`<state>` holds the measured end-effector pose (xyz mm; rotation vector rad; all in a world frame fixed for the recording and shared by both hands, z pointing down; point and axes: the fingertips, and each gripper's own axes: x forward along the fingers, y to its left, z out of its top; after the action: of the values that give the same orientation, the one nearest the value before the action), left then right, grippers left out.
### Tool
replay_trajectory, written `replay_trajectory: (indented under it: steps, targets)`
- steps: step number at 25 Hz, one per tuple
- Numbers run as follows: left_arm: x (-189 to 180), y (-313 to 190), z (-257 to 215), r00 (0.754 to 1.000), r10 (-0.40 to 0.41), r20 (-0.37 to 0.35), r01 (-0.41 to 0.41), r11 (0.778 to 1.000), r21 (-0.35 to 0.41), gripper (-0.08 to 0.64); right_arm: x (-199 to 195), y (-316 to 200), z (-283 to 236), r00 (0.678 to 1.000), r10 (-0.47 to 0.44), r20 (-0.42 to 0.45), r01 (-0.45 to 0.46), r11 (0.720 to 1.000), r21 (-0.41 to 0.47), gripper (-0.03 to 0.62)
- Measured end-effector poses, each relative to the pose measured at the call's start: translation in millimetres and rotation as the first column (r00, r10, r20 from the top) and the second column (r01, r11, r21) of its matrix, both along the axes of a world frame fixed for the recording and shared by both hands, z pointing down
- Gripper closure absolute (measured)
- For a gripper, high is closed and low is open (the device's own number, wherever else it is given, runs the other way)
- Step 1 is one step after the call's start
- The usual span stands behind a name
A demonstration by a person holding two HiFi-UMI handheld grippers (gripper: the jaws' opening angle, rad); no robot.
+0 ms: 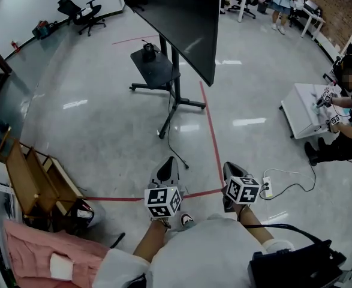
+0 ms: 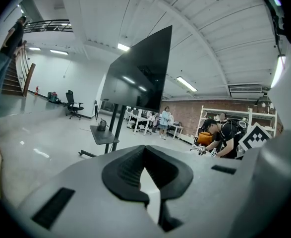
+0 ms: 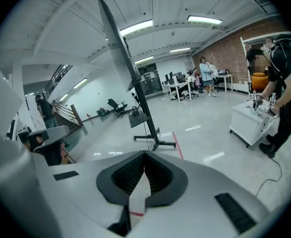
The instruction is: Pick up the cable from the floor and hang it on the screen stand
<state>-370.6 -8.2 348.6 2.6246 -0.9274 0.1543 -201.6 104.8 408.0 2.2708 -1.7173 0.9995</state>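
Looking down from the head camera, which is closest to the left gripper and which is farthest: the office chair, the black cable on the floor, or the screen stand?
From the left gripper:
1. Black cable, on the floor just ahead of it.
2. Screen stand, farther ahead, mid-room.
3. Office chair, far off at the upper left.

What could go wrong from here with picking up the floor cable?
Left gripper and right gripper are shut; the thin black cable lies flat on glossy floor and may slip away. It seems attached at the screen stand, so lifting could tug it. The white power strip nearby could trip.
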Motion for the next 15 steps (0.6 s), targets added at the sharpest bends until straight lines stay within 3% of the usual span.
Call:
replay_trajectory:
  steps: [9, 15]
  targets:
    - [19.7, -18.9, 10.4, 0.998, -0.035, 0.049, 0.036, 0.999, -0.006, 0.557, 58.3, -19.0, -0.1, 0.998, 0.063, 0.023, -0.063, 0.997, 0.032, 0.574]
    - [38.9, -45.1, 26.9, 0.987, -0.147, 0.069, 0.148, 0.989, -0.012, 0.557, 102.7, -55.2, 22.5, 0.998, 0.015, 0.056, -0.016, 1.0, 0.025, 0.574]
